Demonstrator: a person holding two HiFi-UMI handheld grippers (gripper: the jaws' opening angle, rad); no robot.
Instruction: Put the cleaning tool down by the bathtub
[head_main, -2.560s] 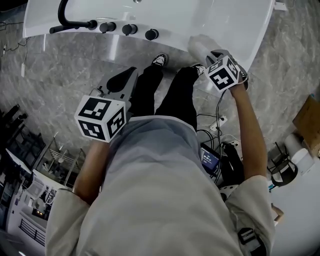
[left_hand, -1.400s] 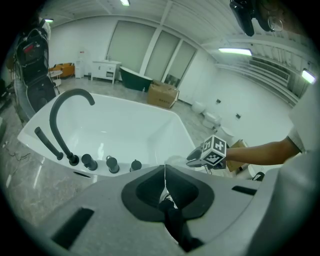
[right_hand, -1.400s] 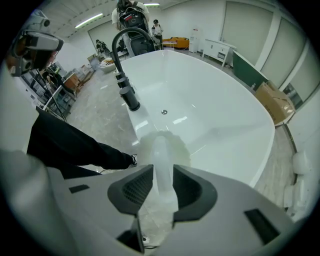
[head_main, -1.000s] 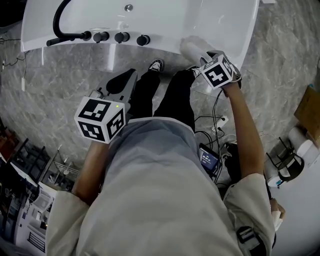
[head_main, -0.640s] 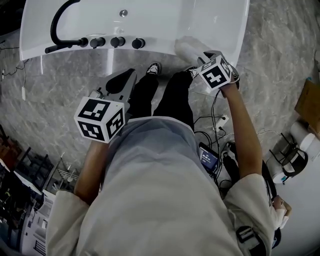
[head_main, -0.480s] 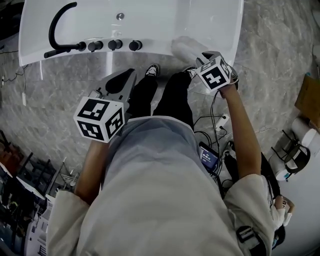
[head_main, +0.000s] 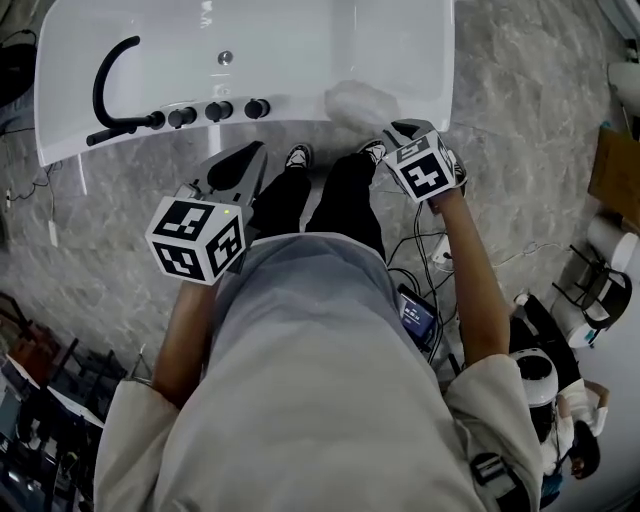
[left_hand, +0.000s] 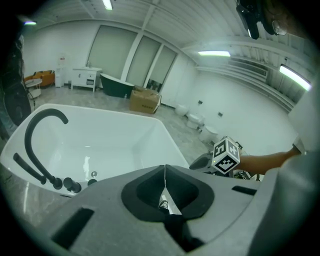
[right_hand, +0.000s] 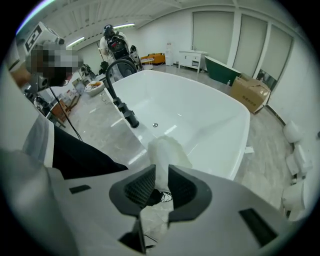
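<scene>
Cleaning tool (right_hand: 168, 149), clamped in the right gripper (right_hand: 161, 176), points straight ahead over the bathtub (right_hand: 212, 122) rim.

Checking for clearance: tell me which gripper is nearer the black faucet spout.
Left. The left gripper, shut, hangs over the floor near the black faucet spout; the right gripper, clamping the white cleaning tool, sits farther along the bathtub rim.

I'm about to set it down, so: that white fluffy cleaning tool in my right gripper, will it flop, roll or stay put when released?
The cleaning tool looks soft, pinched thin between the right gripper's jaws, so probably floppy and light. Being fuzzy and shapeless, it should slump rather than roll, though the glossy bathtub rim might let it slide.
</scene>
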